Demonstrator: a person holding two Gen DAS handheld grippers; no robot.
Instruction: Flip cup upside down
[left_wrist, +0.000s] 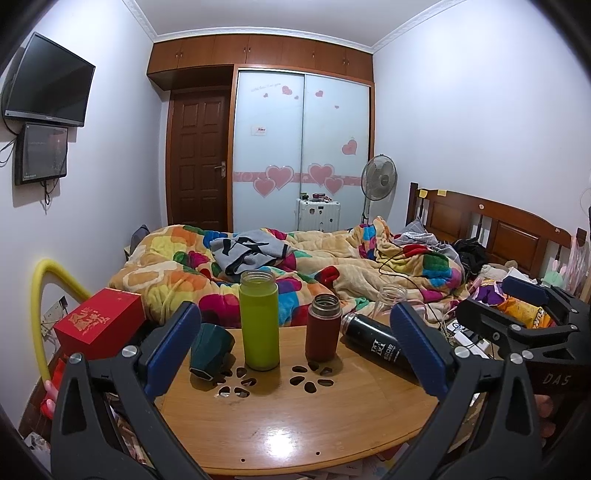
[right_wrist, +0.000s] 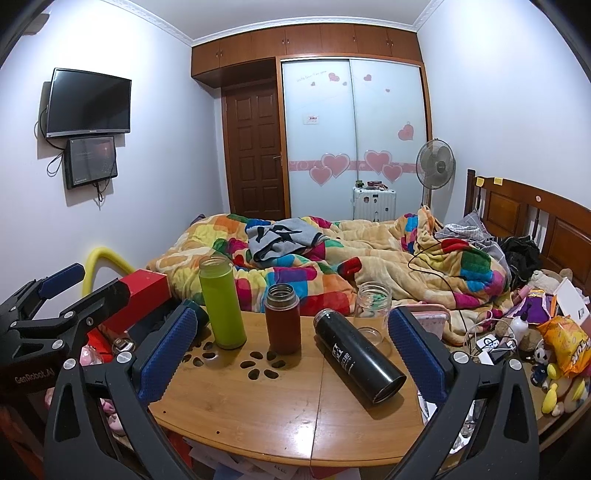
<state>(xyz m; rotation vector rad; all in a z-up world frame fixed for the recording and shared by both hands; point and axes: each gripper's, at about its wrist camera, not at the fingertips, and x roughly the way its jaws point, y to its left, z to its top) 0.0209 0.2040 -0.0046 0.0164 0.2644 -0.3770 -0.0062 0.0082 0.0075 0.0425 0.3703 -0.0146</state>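
Note:
On the round wooden table (left_wrist: 295, 417) stand a tall lime-green cup (left_wrist: 258, 321), open at the top, and a shorter red-brown cup (left_wrist: 323, 328), also upright. A black flask (right_wrist: 358, 356) lies on its side at the right. A dark green faceted cup (left_wrist: 211, 350) lies tipped at the left. A clear glass jar (right_wrist: 372, 308) stands at the far edge. My left gripper (left_wrist: 295, 350) is open and empty, held before the table, level with the upright cups. My right gripper (right_wrist: 291, 354) is open and empty, with the black flask between its fingers' lines. Each gripper shows in the other's view.
A red box (left_wrist: 99, 321) sits off the table's left edge beside a yellow tube (left_wrist: 40, 295). A bed with a colourful blanket (left_wrist: 295, 266) lies behind the table. Toys, snack bags and cables (right_wrist: 535, 339) crowd the right side. The table has flower-shaped cut-outs (left_wrist: 310, 378).

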